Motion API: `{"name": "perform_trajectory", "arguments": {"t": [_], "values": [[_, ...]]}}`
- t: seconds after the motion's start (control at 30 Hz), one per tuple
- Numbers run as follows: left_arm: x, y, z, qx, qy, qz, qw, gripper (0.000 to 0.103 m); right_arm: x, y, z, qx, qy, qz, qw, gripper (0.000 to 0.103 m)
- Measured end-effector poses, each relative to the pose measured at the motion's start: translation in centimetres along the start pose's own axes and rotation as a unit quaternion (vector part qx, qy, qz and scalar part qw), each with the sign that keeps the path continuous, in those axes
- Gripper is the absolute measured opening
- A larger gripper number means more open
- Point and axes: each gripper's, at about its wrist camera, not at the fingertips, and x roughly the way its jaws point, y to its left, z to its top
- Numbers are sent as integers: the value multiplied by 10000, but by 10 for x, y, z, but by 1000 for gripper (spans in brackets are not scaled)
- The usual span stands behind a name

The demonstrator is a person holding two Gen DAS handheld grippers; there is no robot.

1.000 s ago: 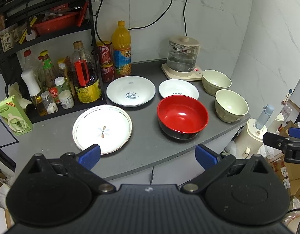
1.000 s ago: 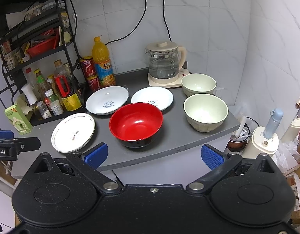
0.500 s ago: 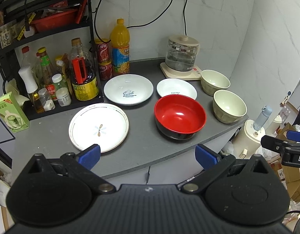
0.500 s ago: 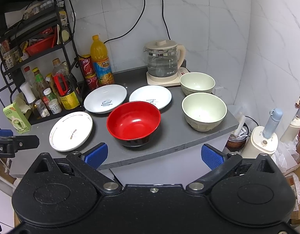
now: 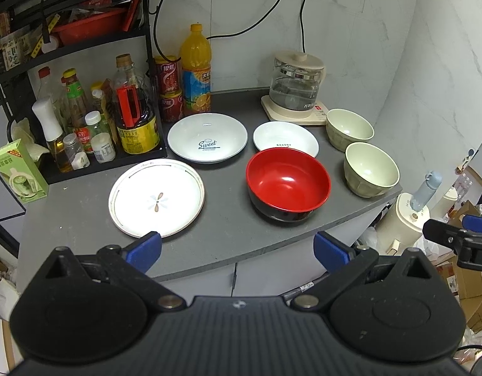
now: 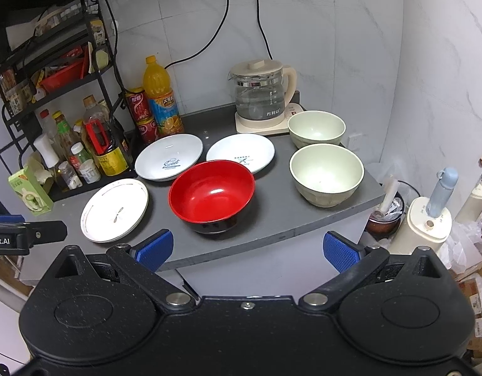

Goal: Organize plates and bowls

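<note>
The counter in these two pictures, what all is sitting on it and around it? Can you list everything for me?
Red bowl: 1, red inside, black outside, front centre of the grey counter.
Green bowls: 2, pale green, right side, one behind the other.
Flat plate: 1, white with a small flower, front left.
Deep plates: 2, white with printed words, middle row.
Glass kettle: 1, clear with cream lid, on a cream base, back right.
Orange drink bottle: 1, at the wall.
Red cans: 2, stacked, beside the bottle.
Condiment bottles: several, on the black rack, left.
Green carton: 1, far left.
Left tool: open, empty.
Right tool: open, empty.
</note>
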Motion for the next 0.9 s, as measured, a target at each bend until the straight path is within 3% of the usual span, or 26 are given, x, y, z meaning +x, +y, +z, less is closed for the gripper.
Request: {"name": "perform_trajectory", "arguments": {"t": [0.43, 0.9], "values": [[10, -16, 12, 120, 63, 23, 9999, 102, 10, -19, 7, 220, 96, -109, 9997, 103], [79, -21, 39, 14, 492, -105, 9987, 101, 62, -34, 24, 326, 349, -312, 9984, 103]]}}
